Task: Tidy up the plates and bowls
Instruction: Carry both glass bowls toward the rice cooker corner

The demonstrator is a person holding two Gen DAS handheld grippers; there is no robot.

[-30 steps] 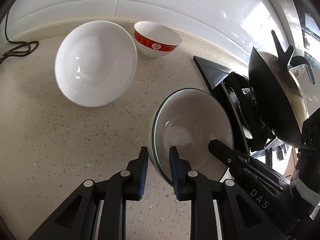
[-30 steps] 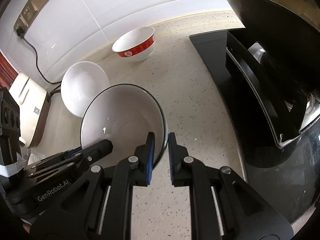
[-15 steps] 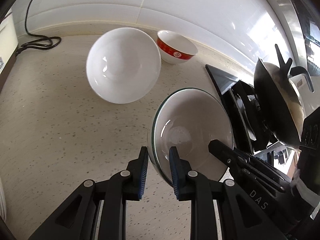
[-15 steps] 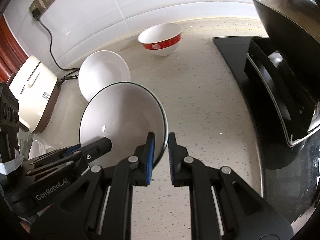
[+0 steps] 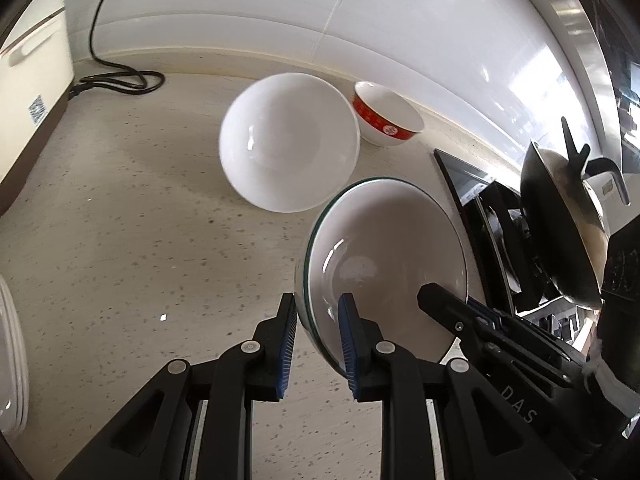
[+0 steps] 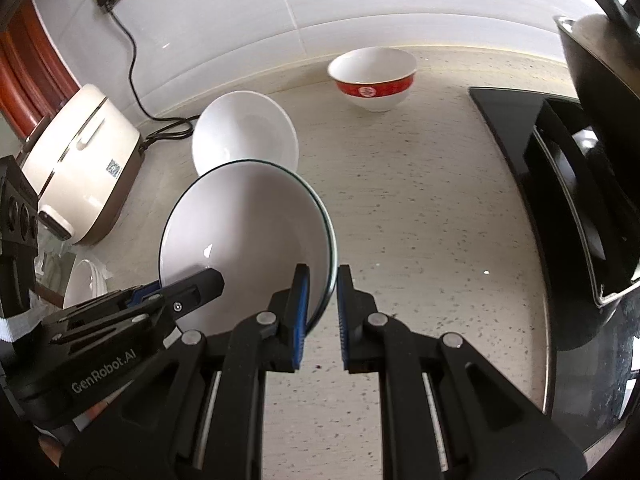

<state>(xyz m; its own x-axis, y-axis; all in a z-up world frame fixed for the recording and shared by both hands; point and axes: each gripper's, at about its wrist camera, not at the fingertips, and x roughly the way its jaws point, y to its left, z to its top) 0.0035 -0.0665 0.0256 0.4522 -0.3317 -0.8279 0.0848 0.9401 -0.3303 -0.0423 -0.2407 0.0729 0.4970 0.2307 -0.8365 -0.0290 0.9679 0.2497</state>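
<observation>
- Open speckled countertop point(image 6: 408, 216) lies clear between the green-rimmed bowl point(image 6: 248, 236) and the black stove point(image 6: 560, 200).
- A white bowl point(image 5: 288, 140) and red-banded bowl point(image 5: 386, 120) block the way toward the wall.
- A cream appliance point(image 6: 80, 160) and its cord point(image 5: 120, 80) crowd the left.

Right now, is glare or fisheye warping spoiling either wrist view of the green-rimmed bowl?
Left wrist view: green-rimmed bowl sharp, small highlights inside; window glare whitens the wall tiles at right; edges bend strongly. Right wrist view: bowl sharp and evenly lit, the wok dark against the light, counter curved by the lens.
</observation>
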